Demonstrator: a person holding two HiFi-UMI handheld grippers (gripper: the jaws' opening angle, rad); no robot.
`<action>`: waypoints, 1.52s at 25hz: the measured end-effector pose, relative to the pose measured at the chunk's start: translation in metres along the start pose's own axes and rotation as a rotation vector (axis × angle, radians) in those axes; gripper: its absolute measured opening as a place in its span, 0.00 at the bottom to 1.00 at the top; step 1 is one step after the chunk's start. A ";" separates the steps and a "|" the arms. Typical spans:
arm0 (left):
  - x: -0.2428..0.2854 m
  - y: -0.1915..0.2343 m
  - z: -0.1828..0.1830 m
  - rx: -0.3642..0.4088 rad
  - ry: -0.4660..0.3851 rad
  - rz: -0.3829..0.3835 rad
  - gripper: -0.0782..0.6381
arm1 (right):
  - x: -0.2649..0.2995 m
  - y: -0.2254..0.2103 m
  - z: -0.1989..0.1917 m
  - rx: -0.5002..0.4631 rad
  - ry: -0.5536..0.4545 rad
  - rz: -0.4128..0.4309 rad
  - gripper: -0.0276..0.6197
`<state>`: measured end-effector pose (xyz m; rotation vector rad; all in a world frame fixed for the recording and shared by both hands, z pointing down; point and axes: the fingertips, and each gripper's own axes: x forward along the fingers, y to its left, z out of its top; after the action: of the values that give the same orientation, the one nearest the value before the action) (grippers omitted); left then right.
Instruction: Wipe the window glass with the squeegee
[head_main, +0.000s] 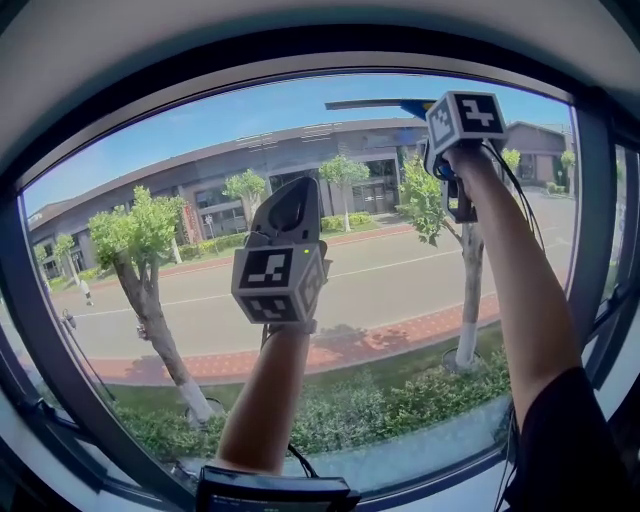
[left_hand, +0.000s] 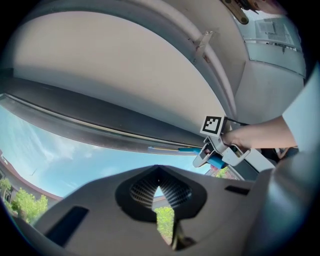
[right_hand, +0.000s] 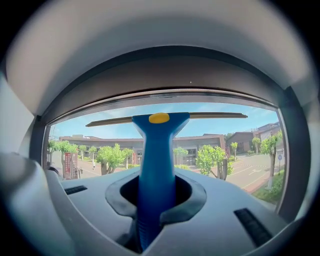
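- We are holding the right gripper (head_main: 440, 160) high at the upper right of the window glass (head_main: 380, 270). Its jaws are clamping the squeegee (right_hand: 156, 165) by its smooth blue plastic handle, which is rising straight out from between them.
- The handle is flaring into a broad head with a yellow oval button (right_hand: 159, 118). The long thin blade (right_hand: 215, 115) is lying level just below the top of the dark frame (right_hand: 165, 75). We cannot tell whether the blade is touching the glass.
- In the head view, the blade is showing as a slim bar to the left of the right gripper's checkered marker cube (head_main: 465, 118).
- We are raising the left gripper (head_main: 288, 215) near the middle of the pane, lower than the right one. Its matte grey jaws are standing together and gripping nothing, with only a thin sliver of daylight between the ribbed pads (left_hand: 142, 189).
- Beyond the glass, leafy trees (head_main: 140, 240) and a long low building (head_main: 300, 150) are showing.
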<state>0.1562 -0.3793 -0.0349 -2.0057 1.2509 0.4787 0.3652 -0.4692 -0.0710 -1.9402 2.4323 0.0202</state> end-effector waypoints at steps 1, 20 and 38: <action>0.000 -0.001 -0.001 -0.003 0.004 -0.001 0.11 | 0.000 0.000 -0.003 -0.002 0.002 0.000 0.15; -0.015 -0.005 -0.017 -0.022 0.040 0.024 0.11 | -0.002 0.001 -0.054 -0.042 0.048 0.010 0.15; -0.033 -0.034 -0.029 -0.037 0.068 -0.026 0.11 | -0.008 0.012 -0.121 -0.036 0.101 0.013 0.15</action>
<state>0.1693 -0.3714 0.0184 -2.0818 1.2641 0.4270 0.3530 -0.4625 0.0498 -1.9869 2.5245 -0.0348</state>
